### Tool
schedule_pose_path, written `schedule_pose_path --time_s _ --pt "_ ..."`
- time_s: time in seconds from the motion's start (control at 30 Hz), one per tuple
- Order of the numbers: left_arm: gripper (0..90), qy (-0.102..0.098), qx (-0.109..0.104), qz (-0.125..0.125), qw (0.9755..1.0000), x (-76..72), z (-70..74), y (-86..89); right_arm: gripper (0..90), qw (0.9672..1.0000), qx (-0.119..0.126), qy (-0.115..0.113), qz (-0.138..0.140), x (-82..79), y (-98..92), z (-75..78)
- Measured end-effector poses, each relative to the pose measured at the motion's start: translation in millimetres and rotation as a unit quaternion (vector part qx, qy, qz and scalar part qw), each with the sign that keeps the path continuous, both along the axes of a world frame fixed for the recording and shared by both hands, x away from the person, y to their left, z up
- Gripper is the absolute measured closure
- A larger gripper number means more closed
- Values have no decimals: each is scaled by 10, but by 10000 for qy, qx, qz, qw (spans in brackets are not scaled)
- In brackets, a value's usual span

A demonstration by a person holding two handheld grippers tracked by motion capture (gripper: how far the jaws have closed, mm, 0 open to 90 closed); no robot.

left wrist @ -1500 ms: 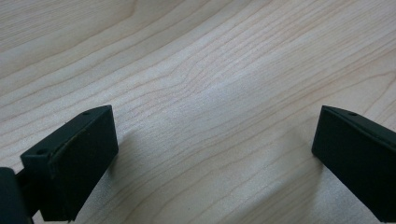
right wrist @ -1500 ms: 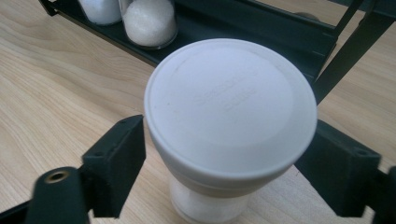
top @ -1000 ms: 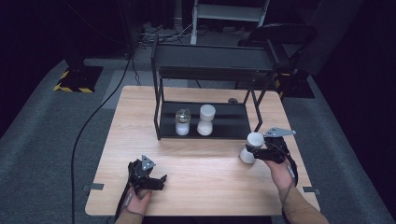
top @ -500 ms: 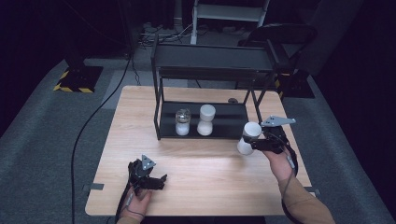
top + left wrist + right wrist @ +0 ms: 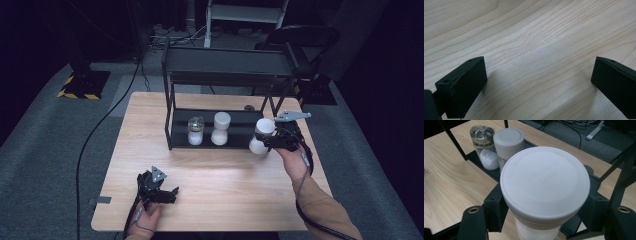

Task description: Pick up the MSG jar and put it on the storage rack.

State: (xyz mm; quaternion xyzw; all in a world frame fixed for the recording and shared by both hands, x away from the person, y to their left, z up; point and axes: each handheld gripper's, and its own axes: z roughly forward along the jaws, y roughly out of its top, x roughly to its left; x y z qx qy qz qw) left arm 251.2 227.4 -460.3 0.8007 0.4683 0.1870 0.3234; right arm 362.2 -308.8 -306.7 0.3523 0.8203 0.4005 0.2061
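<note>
Two jars (image 5: 207,130) sit shelved; right claw (image 5: 264,142) grips a third (image 5: 261,135) beside the rack (image 5: 227,75); left claw (image 5: 167,192) gapes empty.

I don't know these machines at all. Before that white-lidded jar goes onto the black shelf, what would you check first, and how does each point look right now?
1. Grip on the jar: the right gripper is clamped on it below the lid; ok.
2. Jar off the table: lifted, at the shelf's right end; ok.
3. Free spot on the shelf: bare tray right of the capped jar; ok.
4. Neighbours upright: the foil-topped jar and capped jar both stand; ok.
5. Clearance under the shelf's top tier: cannot tell.
6. Left gripper: open, near the table's front edge, out of the way; ok.
</note>
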Motion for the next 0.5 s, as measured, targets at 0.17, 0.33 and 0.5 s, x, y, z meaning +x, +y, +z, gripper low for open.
schedule_pose_path --time_s 0.17,0.33,0.5 --pt "0 1 -1 1 10000 0 0 0 336 10000 -41 -18 10 109 72 50" --pt "0 1 0 1 10000 0 0 0 336 10000 -88 -24 -10 207 152 74" --pt "0 2 -1 1 10000 0 0 0 336 9999 -117 -10 -21 294 219 49"
